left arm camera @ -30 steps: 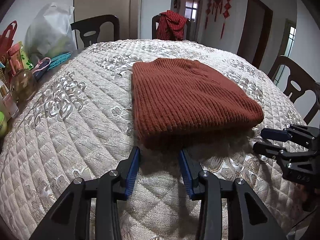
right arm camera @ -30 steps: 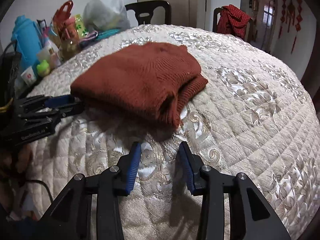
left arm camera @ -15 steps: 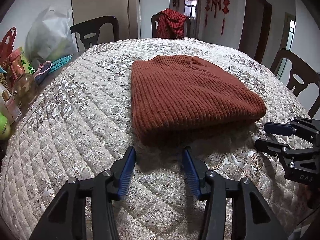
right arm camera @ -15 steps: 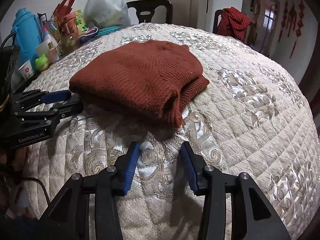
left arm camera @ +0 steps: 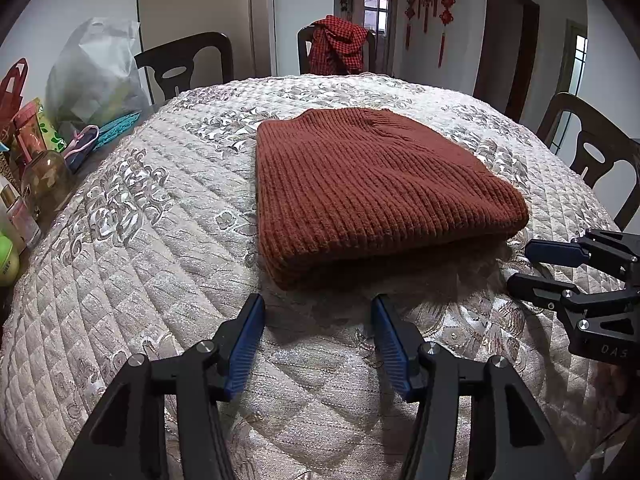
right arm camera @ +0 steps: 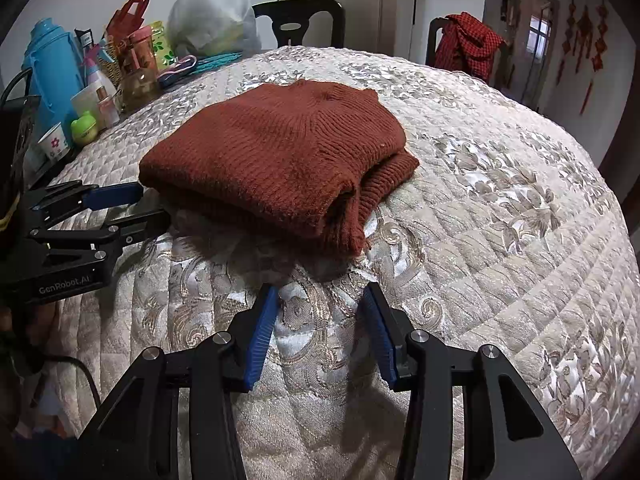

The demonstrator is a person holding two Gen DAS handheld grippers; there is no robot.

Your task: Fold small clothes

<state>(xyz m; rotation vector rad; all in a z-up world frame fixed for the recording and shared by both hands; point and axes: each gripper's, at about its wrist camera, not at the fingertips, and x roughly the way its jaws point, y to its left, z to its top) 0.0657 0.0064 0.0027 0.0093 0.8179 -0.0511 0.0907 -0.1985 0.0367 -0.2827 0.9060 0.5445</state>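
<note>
A rust-brown knitted sweater [left arm camera: 368, 188] lies folded in a thick rectangle on the quilted tablecloth [left arm camera: 132, 240]; it also shows in the right wrist view [right arm camera: 288, 156]. My left gripper [left arm camera: 318, 304] is open and empty, just short of the sweater's near edge. My right gripper [right arm camera: 320, 292] is open and empty, just short of the sweater's folded corner. Each gripper shows in the other's view, the right one [left arm camera: 520, 264] beside the sweater's right end and the left one [right arm camera: 148, 204] beside its left end.
Bottles, a blue thermos [right arm camera: 48, 76], cups and a plastic bag [left arm camera: 92, 80] crowd the table's left side. Dark wooden chairs [left arm camera: 592, 156] ring the table; one holds a red checked cloth [left arm camera: 340, 46].
Both grippers have drawn back slightly from the sweater and stayed open. The sweater has not moved.
</note>
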